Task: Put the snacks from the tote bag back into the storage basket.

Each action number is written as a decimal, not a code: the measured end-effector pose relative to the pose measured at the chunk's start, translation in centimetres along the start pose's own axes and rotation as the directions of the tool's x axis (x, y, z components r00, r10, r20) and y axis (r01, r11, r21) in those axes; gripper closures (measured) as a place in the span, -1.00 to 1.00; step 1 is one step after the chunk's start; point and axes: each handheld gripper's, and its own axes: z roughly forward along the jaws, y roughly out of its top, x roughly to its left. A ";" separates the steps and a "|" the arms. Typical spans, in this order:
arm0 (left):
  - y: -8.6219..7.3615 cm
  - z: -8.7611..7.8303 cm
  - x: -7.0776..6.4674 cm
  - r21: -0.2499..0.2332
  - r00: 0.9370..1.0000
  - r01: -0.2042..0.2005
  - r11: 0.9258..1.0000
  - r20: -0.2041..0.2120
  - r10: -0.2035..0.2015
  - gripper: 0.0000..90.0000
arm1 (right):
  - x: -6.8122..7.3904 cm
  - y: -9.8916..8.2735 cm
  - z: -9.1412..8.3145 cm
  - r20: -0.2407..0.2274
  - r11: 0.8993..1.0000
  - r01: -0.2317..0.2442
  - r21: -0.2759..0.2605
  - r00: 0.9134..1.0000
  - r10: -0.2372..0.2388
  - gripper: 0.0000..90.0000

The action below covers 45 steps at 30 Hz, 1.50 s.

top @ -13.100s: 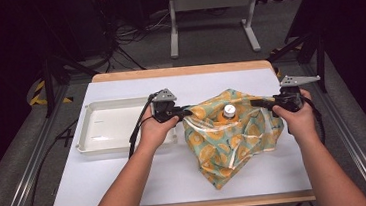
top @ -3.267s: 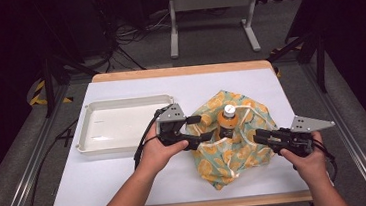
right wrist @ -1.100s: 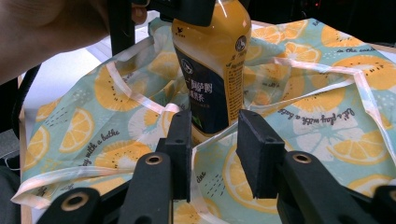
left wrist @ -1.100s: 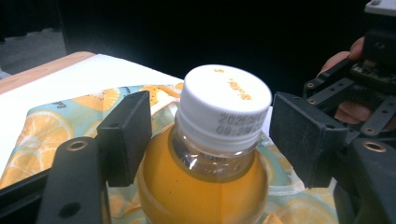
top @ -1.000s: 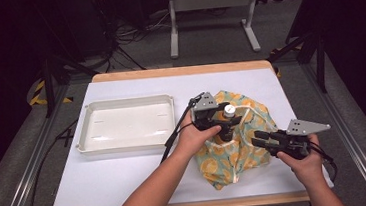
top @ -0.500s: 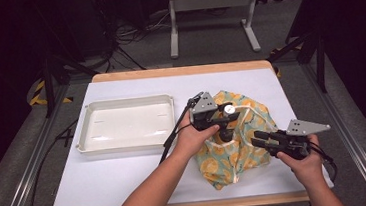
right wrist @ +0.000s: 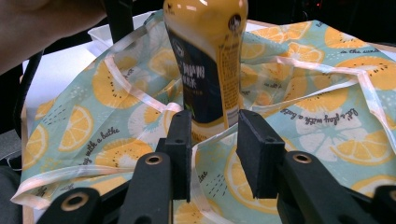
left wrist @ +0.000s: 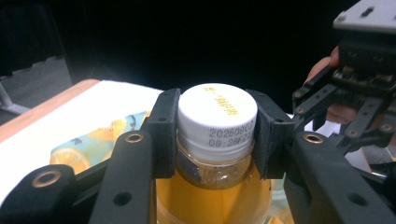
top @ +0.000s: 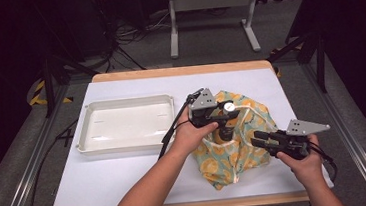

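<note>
gripping the white cap of the juice bottle (left wrist: 217,140), the left gripper (left wrist: 217,135) has just been closing and its fingers (left wrist: 163,133) now clench the cap from both sides. the bottle stands upright inside the opened lemon-print bag (top: 235,148), right of the desk's (top: 128,183) centre and nearer its right edge. the right gripper (right wrist: 212,149) has its fingers (right wrist: 180,149) clamped on a fold of the bag's cloth and ribbon at the bottle's foot, pinning the bag down. judged progress: bag mouth already spread, bottle secured at the top but not yet lifted clear. remaining, by this reading: raising the bottle out of the bag and setting it down, probably in the white tray (top: 89,141) near the left edge.
</note>
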 end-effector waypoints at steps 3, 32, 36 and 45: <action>0.6 -0.3 0.0 -0.004 1.000 -0.012 1.000 0.011 0.012 0.30 | -0.1 -0.1 0.0 -0.004 1.000 -0.009 -0.009 1.000 0.009 0.49; 5.6 -3.2 -0.3 -0.038 0.998 -0.011 0.999 0.060 0.013 0.30 | -0.3 -0.5 -0.3 0.004 1.000 -0.019 -0.004 1.000 0.019 0.49; 6.1 -3.6 -0.2 -0.045 0.998 -0.002 0.999 0.059 0.004 0.30 | -0.3 -0.7 -0.2 0.005 1.000 -0.015 -0.003 1.000 0.015 0.49; 6.7 -4.6 -0.1 -0.042 1.000 0.015 0.999 0.024 -0.014 0.30 | -0.2 -0.8 -0.2 0.006 1.000 -0.015 -0.002 1.000 0.015 0.49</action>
